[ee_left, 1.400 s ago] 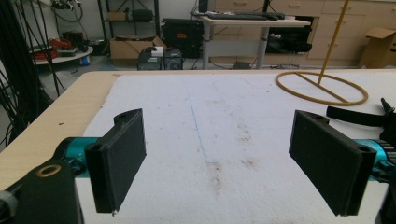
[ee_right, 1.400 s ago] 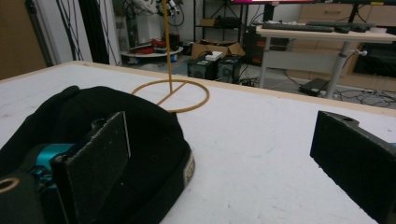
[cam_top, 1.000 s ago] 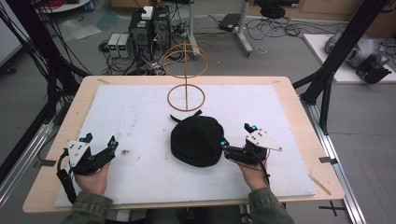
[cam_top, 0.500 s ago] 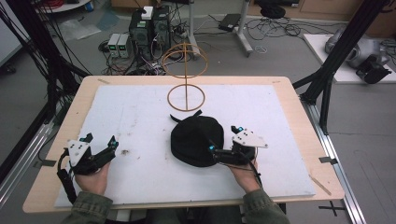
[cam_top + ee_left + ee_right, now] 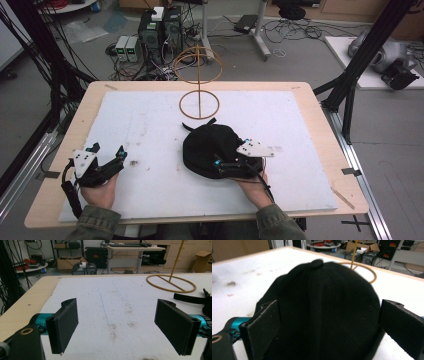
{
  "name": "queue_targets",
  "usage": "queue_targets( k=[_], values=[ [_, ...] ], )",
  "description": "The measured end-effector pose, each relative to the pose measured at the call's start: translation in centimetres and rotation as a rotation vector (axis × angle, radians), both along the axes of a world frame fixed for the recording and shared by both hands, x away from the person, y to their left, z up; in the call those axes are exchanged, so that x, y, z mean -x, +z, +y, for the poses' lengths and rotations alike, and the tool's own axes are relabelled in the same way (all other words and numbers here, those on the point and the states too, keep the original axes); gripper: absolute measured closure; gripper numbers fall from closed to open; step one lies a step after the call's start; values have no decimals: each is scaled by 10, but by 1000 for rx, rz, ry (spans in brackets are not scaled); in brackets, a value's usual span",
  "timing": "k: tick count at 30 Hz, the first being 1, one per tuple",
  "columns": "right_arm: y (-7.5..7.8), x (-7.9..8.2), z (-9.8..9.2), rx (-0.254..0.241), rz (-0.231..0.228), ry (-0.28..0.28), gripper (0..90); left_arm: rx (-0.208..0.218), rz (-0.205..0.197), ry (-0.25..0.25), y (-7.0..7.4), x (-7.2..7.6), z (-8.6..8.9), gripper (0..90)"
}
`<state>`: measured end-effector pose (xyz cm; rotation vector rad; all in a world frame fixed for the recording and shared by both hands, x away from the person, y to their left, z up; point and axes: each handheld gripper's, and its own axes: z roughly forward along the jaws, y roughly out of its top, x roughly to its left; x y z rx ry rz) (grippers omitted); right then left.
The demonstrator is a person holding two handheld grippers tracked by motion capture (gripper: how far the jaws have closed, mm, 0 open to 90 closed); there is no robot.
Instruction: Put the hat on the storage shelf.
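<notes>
From the high view, a black cap [image 5: 210,147] lies crown-up on the white mat [image 5: 145,125] that covers the wooden table [image 5: 327,135], a little right of the middle and just in front of a wire stand [image 5: 199,80] made of two tan rings on a thin post. The right gripper [image 5: 224,167] lies low against the cap's near right edge, its grey plate over the cap's rim; the left gripper [image 5: 119,161] rests well apart from the cap near the table's front left corner, jaws spread over bare mat. In the left gripper view, the two black jaws stand wide apart with nothing between them but stained mat; the stand's lower ring [image 5: 171,283] lies ahead at the right, and a black strap [image 5: 190,298] of the cap reaches in from the right edge. In the right gripper view, the jaws are open on either side of the cap [image 5: 324,307], whose crown and top button rise between them; whether the pads touch the cloth cannot be told.
</notes>
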<state>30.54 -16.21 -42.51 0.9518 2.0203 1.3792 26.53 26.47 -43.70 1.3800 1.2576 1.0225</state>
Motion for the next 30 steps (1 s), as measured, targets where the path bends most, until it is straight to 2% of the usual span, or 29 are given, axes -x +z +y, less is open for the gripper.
queue_targets(
  k=[2,6,7,8,9,10,12,13,15,16,17,18,19,30],
  values=[
    [-5,-3,7,22,23,7,38,1,-3,0,0,0,0,193],
    [-8,-3,13,44,40,7,56,2,-1,1,0,0,0,194],
    [-8,-3,14,48,39,4,70,2,-1,1,0,0,0,194],
    [-8,-3,14,47,45,7,135,0,1,0,0,0,0,194],
    [-8,-3,14,47,45,7,135,0,1,0,0,0,0,194],
    [-7,-1,14,42,54,-6,241,2,4,-1,0,0,0,193],
    [-6,-1,13,30,72,-22,387,2,3,-1,0,0,0,194],
    [-6,-1,13,25,85,-24,419,4,3,0,0,0,0,194],
    [-6,-2,14,16,120,-12,543,2,4,-1,0,0,0,194],
    [-6,-2,15,26,115,-27,645,2,4,-2,0,0,0,194],
    [-6,-2,15,26,115,-27,645,2,4,-2,0,0,0,194],
    [-4,0,16,22,120,-41,817,3,3,-2,0,0,0,194],
    [-4,1,16,21,121,-40,856,3,2,-2,0,0,0,194],
    [-4,4,18,14,107,-24,875,9,2,-2,0,0,0,195]
  ],
)
